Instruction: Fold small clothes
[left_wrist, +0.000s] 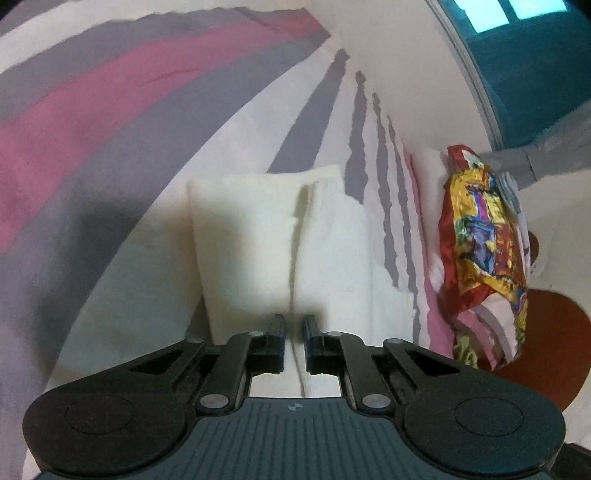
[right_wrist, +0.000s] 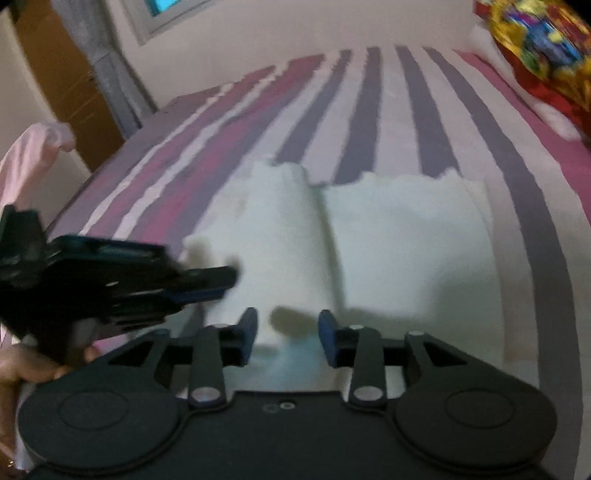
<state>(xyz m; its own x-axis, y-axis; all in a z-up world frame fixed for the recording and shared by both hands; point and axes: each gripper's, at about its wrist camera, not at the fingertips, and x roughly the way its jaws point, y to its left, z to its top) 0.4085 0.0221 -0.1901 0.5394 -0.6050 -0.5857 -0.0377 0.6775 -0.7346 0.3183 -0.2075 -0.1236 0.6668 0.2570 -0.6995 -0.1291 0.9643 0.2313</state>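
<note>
A small white knitted garment (left_wrist: 258, 243) lies flat on the striped bed sheet (left_wrist: 92, 147), with a crease or seam down its middle. My left gripper (left_wrist: 294, 334) hovers at its near edge, jaws narrowly apart with white cloth showing in the gap; whether it pinches the cloth is unclear. In the right wrist view the same garment (right_wrist: 388, 251) spreads ahead. My right gripper (right_wrist: 287, 332) is open over its near edge, holding nothing. The left gripper (right_wrist: 221, 277) shows at the garment's left edge.
A colourful red and yellow foil bag (left_wrist: 480, 240) lies on a pillow at the bed's right side, also in the right wrist view (right_wrist: 539, 44). A pink cloth (right_wrist: 33, 155) hangs at the left. A wall and window (right_wrist: 162, 11) lie beyond the bed.
</note>
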